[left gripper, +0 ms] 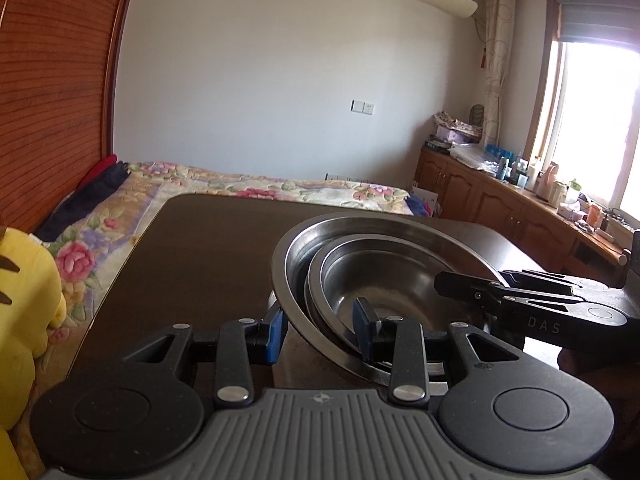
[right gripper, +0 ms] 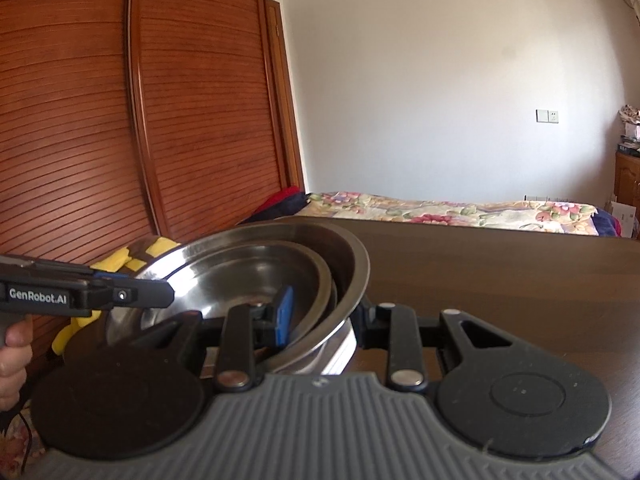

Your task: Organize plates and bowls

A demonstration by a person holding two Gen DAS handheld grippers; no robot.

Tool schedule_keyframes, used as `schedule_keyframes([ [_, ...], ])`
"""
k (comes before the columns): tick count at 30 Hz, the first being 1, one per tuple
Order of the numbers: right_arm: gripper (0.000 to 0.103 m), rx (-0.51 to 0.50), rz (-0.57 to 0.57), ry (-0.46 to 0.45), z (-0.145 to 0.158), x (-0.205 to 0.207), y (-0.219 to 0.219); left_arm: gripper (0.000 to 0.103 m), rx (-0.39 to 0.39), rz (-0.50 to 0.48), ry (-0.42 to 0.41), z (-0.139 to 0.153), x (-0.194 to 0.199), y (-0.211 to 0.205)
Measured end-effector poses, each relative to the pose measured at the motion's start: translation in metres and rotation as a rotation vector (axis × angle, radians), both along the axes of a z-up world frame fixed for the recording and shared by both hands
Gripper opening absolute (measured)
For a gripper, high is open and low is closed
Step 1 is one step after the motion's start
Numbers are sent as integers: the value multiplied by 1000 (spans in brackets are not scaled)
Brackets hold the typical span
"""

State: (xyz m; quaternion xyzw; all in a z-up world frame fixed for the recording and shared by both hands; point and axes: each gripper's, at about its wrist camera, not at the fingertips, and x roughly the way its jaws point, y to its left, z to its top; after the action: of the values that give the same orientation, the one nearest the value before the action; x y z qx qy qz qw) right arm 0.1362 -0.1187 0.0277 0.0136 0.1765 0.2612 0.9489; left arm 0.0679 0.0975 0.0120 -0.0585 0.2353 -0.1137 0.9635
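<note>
Nearest in the left wrist view, our left gripper (left gripper: 320, 330) straddles the near rim of a large steel bowl (left gripper: 292, 256): one blue pad (left gripper: 276, 334) sits outside the wall, the other inside, jaws closed to a narrow span on the rim. A smaller steel bowl (left gripper: 384, 276) nests within the large one, and the pair tilts up toward twelve o'clock, its near edge low over further steel ware that we cannot identify.

At three o'clock our right gripper (left gripper: 440, 280) reaches in over the rim. In the right wrist view, that gripper has one blue pad (right gripper: 284, 316) inside the nested bowls and the other finger outside the wall, likewise clamped on the large bowl's rim. The person's hand (right gripper: 12, 356) shows at nine o'clock.

The bowls stand over a dark wooden table (left gripper: 200, 248). Beyond it, toward twelve o'clock, lies a bed with a floral quilt (left gripper: 248, 184); a yellow plush toy (left gripper: 24, 300) sits at nine o'clock.
</note>
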Motion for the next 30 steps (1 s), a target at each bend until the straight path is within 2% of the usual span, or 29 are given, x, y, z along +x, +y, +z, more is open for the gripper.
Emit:
schedule_keyframes([
  [25, 34, 33, 12, 44, -10, 6, 3, 38, 8, -8, 11, -5, 2, 2],
  [26, 34, 32, 11, 43, -10, 6, 3, 41, 10, -6, 9, -6, 2, 1],
  [30, 47, -2, -2, 15, -9, 3, 6, 54, 23, 15, 8, -6, 1, 2],
])
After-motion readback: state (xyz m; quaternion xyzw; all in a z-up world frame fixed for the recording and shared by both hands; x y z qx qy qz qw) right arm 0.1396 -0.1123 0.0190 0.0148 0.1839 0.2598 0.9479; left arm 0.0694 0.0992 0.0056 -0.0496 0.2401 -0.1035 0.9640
